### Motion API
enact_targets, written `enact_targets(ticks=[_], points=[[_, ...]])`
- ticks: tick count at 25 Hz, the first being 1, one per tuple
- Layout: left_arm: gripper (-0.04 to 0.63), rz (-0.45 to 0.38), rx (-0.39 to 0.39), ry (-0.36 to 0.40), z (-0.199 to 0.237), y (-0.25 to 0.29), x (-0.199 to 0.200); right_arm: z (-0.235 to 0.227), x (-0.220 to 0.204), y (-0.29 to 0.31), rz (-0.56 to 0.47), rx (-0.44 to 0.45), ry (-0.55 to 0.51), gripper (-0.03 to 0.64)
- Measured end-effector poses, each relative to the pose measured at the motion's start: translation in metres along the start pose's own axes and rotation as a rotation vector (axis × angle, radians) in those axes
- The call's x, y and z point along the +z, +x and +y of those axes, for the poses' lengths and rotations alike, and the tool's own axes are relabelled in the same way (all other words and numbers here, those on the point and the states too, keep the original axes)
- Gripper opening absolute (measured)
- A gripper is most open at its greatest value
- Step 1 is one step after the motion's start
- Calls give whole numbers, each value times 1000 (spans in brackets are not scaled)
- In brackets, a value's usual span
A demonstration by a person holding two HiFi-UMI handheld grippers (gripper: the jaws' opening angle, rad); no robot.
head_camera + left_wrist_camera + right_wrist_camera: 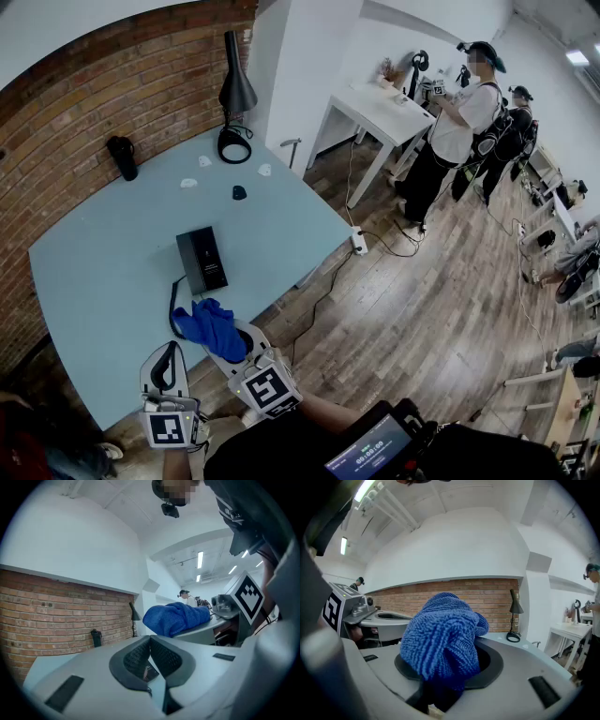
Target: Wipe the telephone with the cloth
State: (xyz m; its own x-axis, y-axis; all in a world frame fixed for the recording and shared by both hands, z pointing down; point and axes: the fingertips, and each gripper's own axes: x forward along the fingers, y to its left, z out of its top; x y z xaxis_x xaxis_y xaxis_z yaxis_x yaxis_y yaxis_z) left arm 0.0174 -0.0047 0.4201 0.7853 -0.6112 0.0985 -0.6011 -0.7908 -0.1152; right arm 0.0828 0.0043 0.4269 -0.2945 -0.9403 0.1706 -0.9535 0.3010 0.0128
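Head view: telephone [202, 260] sits just beyond cloth [214, 326] clamped in right gripper [230, 339], long axis running away; left gripper [172, 356] closed, empty, farther.

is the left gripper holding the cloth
No, the blue cloth sits clamped in the right gripper; the left gripper holds nothing.

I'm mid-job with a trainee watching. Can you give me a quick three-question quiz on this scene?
1. Which gripper holds the blue cloth? A) left B) right
2. True or false: the telephone sits between the left gripper's jaws.
3. Fill in: the left gripper's jaws are ____.
Key: 1 B, the right gripper; 2 false, it lies on the table; 3 shut.
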Motion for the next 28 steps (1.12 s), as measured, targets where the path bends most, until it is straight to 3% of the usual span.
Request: enact_targets(ticks=[4,8,12,20,28], points=[[11,-10,5,-20,8,3,0,1,2,12,-17,21,15,208],[11,-26,-7,17,3,5,-4,-4,-7,15,-3,30,3,213],[12,48,-15,-12,1,5,-14,-17,-11,23,24,27,-26,215],[12,79,38,-72,16,-4,-17,-33,-25,70,97,120,-173,216],[12,117,64,-122,15,-14,-28,-90,-51,141,284,180,-334,218]])
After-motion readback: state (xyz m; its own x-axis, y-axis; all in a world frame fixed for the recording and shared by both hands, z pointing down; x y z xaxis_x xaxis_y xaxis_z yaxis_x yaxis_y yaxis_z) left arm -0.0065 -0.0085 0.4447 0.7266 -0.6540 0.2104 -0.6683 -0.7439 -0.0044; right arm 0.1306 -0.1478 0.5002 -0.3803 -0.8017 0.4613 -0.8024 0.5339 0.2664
